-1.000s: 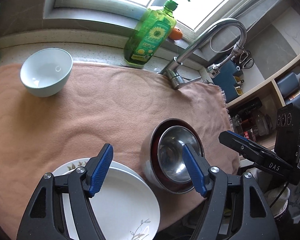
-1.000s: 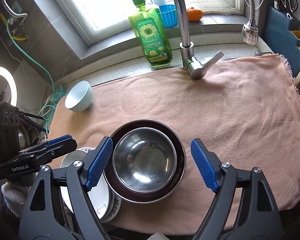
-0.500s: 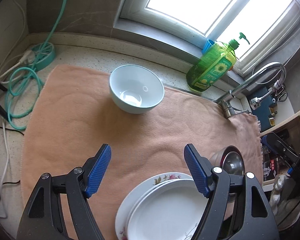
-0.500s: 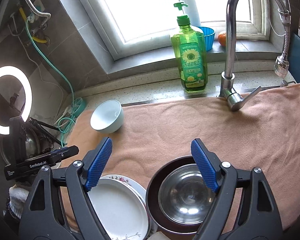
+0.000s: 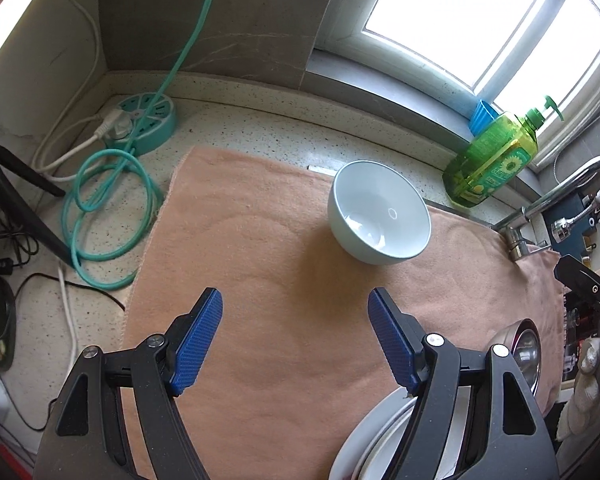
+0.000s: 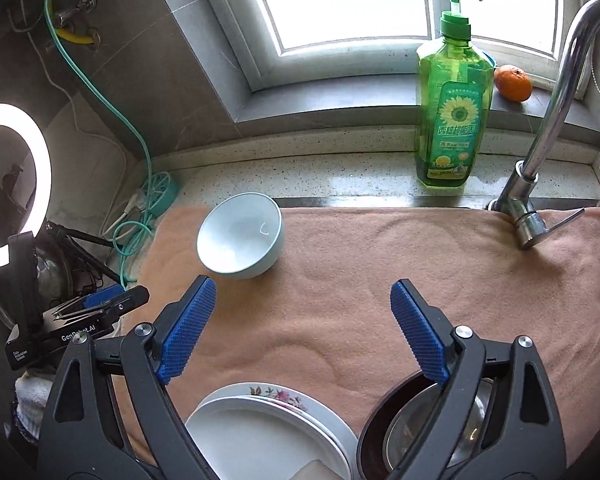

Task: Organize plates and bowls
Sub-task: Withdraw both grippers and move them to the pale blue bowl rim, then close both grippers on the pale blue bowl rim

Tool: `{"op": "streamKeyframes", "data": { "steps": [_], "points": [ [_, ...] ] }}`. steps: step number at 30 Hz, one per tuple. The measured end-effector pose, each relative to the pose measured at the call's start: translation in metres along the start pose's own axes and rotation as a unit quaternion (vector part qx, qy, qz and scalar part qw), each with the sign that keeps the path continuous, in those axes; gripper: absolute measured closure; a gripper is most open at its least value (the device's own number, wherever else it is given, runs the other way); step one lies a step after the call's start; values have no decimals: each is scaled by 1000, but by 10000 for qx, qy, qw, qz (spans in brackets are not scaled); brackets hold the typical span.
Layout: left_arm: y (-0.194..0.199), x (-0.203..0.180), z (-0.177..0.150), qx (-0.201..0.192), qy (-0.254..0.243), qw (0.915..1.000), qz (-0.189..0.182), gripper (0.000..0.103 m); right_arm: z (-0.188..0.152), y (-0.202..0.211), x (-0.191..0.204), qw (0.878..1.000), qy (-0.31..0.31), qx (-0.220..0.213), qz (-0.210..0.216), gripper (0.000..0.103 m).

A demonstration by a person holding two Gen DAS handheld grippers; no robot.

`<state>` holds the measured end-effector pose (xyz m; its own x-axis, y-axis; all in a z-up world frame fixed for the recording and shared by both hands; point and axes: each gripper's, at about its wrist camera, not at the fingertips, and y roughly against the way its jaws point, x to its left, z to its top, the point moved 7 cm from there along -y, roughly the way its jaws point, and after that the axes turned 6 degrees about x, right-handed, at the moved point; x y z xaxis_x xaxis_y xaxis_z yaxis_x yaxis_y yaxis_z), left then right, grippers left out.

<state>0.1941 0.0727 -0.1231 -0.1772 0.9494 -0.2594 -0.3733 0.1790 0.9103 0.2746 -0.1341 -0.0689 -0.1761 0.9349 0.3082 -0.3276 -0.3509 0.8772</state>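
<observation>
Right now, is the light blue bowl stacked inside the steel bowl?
No. In the right wrist view the light blue bowl sits alone on the towel, well apart from the steel bowl nested in the dark one.

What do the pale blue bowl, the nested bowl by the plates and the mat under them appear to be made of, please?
Pale blue bowl: probably glazed ceramic, smooth with a glossy highlight inside.
Inner nested bowl: looks like polished steel, with mirror-like reflections.
Mat: soft peach cloth, likely a fleece towel, matte with a fuzzy, rippled pile.
</observation>
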Motion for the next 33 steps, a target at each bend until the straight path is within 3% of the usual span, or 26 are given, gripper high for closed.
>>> {"op": "streamKeyframes", "data": {
  "steps": [13, 16, 19, 23, 30, 33],
  "points": [
    [-26, 3, 44, 246, 216, 9985, -433, 28, 21, -62, 0, 9933, -677, 695, 626, 16],
    [-38, -1, 50, 428, 361, 9964, -633, 29, 26, -78, -3, 9904, -857, 836, 689, 24],
    [-48, -7, 55, 500, 277, 9968, -567, 30, 30, -92, -4, 9873, -986, 986, 768, 32],
    [-56, -12, 61, 592, 314, 9955, -670, 44, 33, -108, -1, 9855, -1002, 1120, 788, 46],
    [-65, -14, 69, 692, 367, 9937, -796, 56, 37, -126, 0, 9825, -1079, 1278, 820, 66],
    [-70, -15, 69, 733, 337, 9933, -822, 66, 38, -130, 3, 9829, -1018, 1306, 803, 73]
  ]
}}
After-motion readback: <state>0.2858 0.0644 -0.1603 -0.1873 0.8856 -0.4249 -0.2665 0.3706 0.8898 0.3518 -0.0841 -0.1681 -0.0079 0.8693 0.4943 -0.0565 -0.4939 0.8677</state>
